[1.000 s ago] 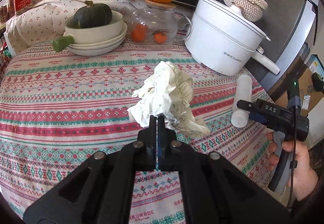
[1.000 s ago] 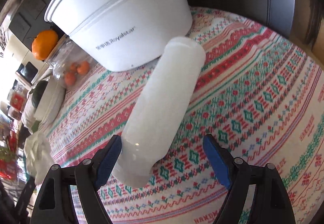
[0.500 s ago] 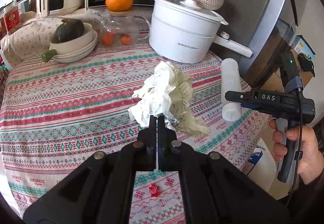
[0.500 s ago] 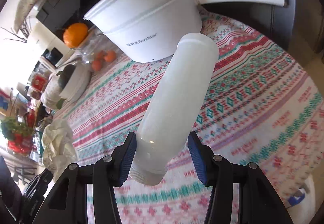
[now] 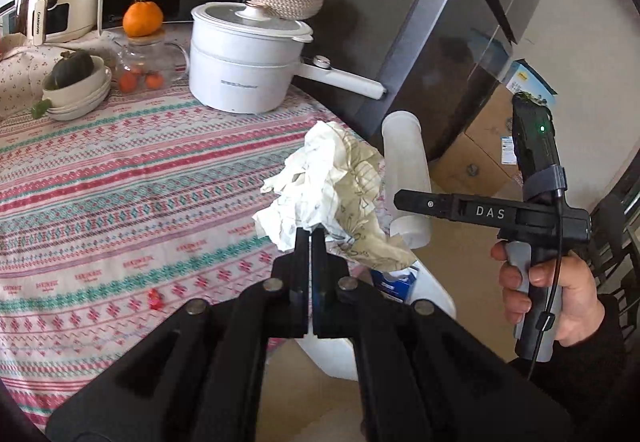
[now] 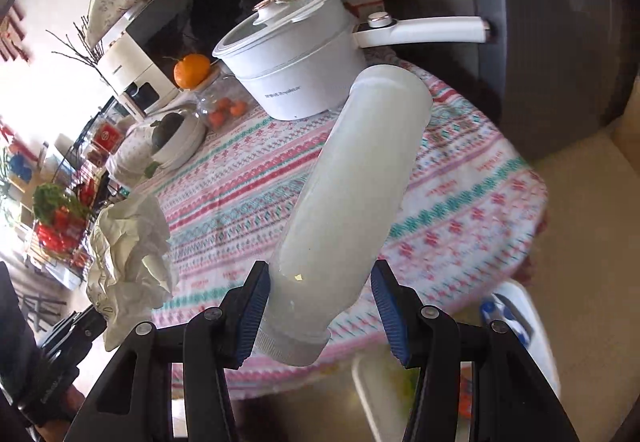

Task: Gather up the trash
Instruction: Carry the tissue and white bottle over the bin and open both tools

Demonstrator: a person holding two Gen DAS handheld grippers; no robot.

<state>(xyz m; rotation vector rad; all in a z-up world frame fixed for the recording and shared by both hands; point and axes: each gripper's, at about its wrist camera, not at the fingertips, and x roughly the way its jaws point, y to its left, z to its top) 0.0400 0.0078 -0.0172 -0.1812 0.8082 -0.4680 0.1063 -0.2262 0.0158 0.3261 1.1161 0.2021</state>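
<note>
My left gripper (image 5: 310, 238) is shut on a crumpled white paper wad (image 5: 324, 190), held in the air past the table's right edge. My right gripper (image 6: 320, 302) is shut on a frosted white plastic bottle (image 6: 356, 202), lifted off the table and tilted. The bottle also shows in the left wrist view (image 5: 406, 178), right of the paper. The paper shows at the left of the right wrist view (image 6: 128, 254). A white trash bin (image 5: 400, 306) with blue packaging inside stands on the floor below both grippers; it also shows in the right wrist view (image 6: 524, 326).
A round table with a patterned cloth (image 5: 120, 182) holds a white electric pot (image 5: 244, 62), a glass jar with oranges (image 5: 148, 62), stacked bowls with a squash (image 5: 76, 82) and a small red scrap (image 5: 155, 298). A dark fridge (image 5: 460, 54) and cardboard boxes (image 5: 480, 146) stand to the right.
Both grippers have lifted and pulled back from the table toward its right edge, over the bin. The right gripper has closed on the bottle and raised it.
</note>
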